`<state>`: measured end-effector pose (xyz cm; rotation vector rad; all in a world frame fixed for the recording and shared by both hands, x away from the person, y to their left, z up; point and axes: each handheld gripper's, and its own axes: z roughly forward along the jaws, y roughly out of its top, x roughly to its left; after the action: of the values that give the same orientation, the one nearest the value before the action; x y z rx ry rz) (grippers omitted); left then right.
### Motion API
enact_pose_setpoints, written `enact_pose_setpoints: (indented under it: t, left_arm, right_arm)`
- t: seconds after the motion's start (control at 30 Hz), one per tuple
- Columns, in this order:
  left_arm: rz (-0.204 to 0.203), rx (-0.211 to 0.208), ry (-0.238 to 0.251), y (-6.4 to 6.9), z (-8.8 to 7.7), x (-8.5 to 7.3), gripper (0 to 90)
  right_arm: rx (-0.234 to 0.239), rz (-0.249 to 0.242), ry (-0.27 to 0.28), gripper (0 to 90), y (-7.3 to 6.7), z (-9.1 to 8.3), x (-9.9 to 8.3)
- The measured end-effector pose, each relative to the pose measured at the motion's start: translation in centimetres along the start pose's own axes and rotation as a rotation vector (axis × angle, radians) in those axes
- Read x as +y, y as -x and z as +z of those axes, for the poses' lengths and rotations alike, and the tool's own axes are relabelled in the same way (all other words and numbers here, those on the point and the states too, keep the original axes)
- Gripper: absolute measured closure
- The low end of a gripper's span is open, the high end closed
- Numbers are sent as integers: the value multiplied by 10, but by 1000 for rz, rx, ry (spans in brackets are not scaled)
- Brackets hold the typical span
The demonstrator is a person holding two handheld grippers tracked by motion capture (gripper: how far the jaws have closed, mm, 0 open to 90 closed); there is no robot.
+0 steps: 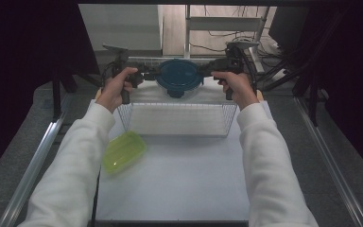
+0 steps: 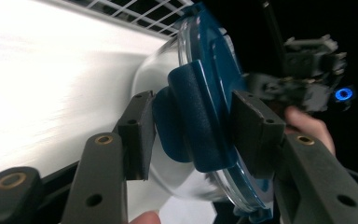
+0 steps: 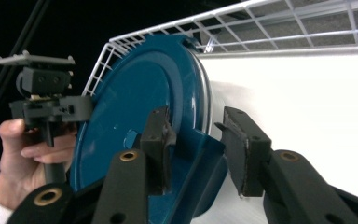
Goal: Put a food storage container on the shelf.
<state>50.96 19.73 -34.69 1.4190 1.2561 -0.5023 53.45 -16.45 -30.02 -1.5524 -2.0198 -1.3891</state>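
Round clear container with a blue clip-lock lid (image 1: 178, 75) is held aloft at upper centre of the high view, above the far edge of the white wire basket (image 1: 177, 135). The left claw (image 1: 147, 74) takes it from frame left, the right claw (image 1: 207, 73) from frame right.

Left gripper view: jaws straddle a blue lid clip (image 2: 193, 121); the pads appear clamped on it, lid facing right, clear bowl facing left. Right gripper view: the left pad (image 3: 158, 140) bears on the opposite lid clip (image 3: 200, 163); the right pad stands slightly off it, so this claw reads as apart, not fully closed.

Judgement: the opposed two-sided hold keeps the container level and steady, probably for lowering into the basket.

A lime-green lidded container (image 1: 124, 151) lies on the white tabletop (image 1: 184, 184), lower left of the basket, untouched.
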Motion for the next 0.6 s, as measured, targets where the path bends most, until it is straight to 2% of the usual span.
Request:
enact_pose_setpoints:
  t: [0.2,0.33,0.43,0.5,0.53,0.6]
  left_arm:
    - [1,0,36,-2,2,-1,518]
    - [8,11,40,0,1,-2,516]
    - [64,65,70,6,1,-4,486]
    - [74,67,114,10,-2,-4,408]
    - [93,91,129,14,-4,-5,358]
    - [142,122,145,20,-8,-8,343]
  right_arm:
    - [-1,17,23,622,1,1,-1]
    - [1,29,39,617,3,1,-2]
    - [-14,18,56,555,0,0,-3]
    - [-8,12,85,523,-2,-2,-4]
    - [-15,-2,103,521,-5,-5,-5]
    - [-31,-42,119,491,-11,-11,-6]
